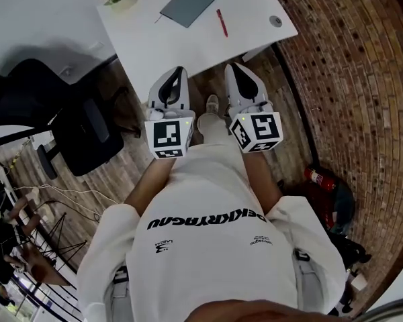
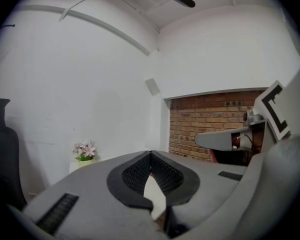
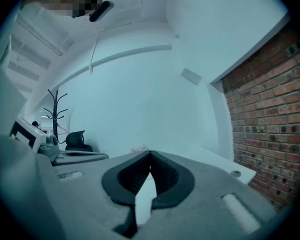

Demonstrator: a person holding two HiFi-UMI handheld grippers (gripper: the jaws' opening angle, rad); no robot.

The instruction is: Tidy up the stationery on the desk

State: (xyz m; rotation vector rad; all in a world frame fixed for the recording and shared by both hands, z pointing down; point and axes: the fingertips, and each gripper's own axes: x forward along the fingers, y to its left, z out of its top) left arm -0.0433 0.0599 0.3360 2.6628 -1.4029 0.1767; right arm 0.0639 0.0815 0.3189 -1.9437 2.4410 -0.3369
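In the head view, the red pen (image 1: 222,23) lies on the white desk (image 1: 161,42) just right of the grey notebook (image 1: 188,5), ahead of my left gripper (image 1: 180,71) and right gripper (image 1: 232,68). The pen looks light, stiff and likely to roll, so I'd pinch it mid-barrel. Its long axis runs nearly straight away from me. The notebook sits skewed and flat, so I'd take it by an edge.

In the left gripper view, my jaws are together with nothing between them.

In the right gripper view, they are likewise closed and empty.

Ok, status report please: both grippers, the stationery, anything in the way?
Both shut, empty: left gripper, right gripper, at the near edge of the white desk. On it, grey flat notebook and red pen, untouched. Aside at left, black office chair; nothing blocks.
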